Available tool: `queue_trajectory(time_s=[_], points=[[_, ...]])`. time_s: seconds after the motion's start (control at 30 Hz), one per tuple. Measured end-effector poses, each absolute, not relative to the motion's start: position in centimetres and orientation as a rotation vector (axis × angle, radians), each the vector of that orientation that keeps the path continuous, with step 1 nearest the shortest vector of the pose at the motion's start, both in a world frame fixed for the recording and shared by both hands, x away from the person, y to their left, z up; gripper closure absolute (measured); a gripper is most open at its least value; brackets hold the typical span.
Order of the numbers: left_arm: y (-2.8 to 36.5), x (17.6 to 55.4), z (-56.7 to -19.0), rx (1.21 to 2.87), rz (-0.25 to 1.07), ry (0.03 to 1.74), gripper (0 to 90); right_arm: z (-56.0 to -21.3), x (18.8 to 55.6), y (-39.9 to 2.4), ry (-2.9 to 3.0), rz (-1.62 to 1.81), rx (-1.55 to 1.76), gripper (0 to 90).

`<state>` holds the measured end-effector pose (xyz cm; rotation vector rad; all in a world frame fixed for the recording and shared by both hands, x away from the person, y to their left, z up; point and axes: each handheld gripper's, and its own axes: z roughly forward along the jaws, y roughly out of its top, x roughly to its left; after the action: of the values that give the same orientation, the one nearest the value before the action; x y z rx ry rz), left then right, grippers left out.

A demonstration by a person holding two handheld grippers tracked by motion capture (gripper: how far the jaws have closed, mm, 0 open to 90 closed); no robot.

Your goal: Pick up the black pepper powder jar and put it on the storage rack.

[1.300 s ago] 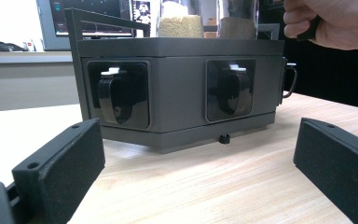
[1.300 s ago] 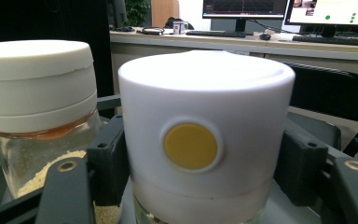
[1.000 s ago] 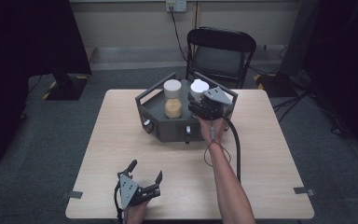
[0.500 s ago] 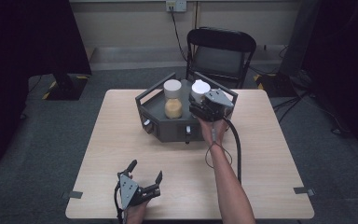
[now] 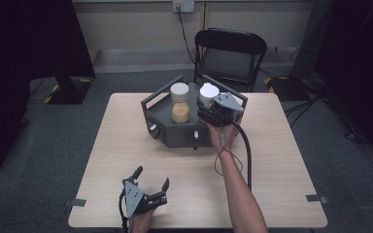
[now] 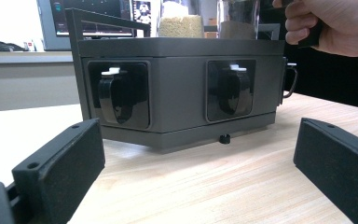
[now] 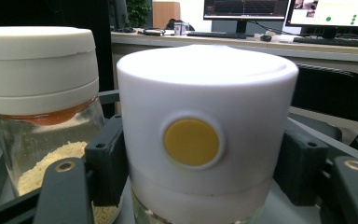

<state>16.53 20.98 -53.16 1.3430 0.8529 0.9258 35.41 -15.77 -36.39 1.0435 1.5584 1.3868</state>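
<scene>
Right jar (image 7: 205, 140), white lid with a yellow dot, stands in the grey tray (image 5: 161, 115) at the table's (image 5: 281, 160) far middle. Right gripper (image 5: 209, 112) is clamped on the jar's lid, a pad pressing each side. Second jar (image 5: 180, 103), grain inside, stands just beside it in the same tray. The tray's front shows two black latches (image 6: 121, 95). Left gripper (image 5: 151, 178) rests at the near table edge, well apart from the tray, jaws spread wide and holding nothing. A chair (image 5: 230, 58) stands behind the table.
</scene>
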Motion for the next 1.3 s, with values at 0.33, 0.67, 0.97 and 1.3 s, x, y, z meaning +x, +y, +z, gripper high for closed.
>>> queue_trajectory(time_s=[0.33,0.67,0.97,1.3], points=[[21.0,16.5,-53.2,1.343,0.926,0.853,1.2,-36.7,35.1,-15.6,1.492,1.394,1.028,12.0],[21.0,16.5,-53.2,1.343,0.926,0.853,1.1,-36.2,34.7,-15.6,1.484,1.407,1.066,0.0],[21.0,16.5,-53.2,1.343,0.926,0.853,1.1,-36.1,34.4,-15.8,1.472,1.433,1.07,0.0],[21.0,16.5,-53.2,1.342,0.925,0.853,1.1,-35.9,33.4,-16.2,1.462,1.471,1.061,0.0]])
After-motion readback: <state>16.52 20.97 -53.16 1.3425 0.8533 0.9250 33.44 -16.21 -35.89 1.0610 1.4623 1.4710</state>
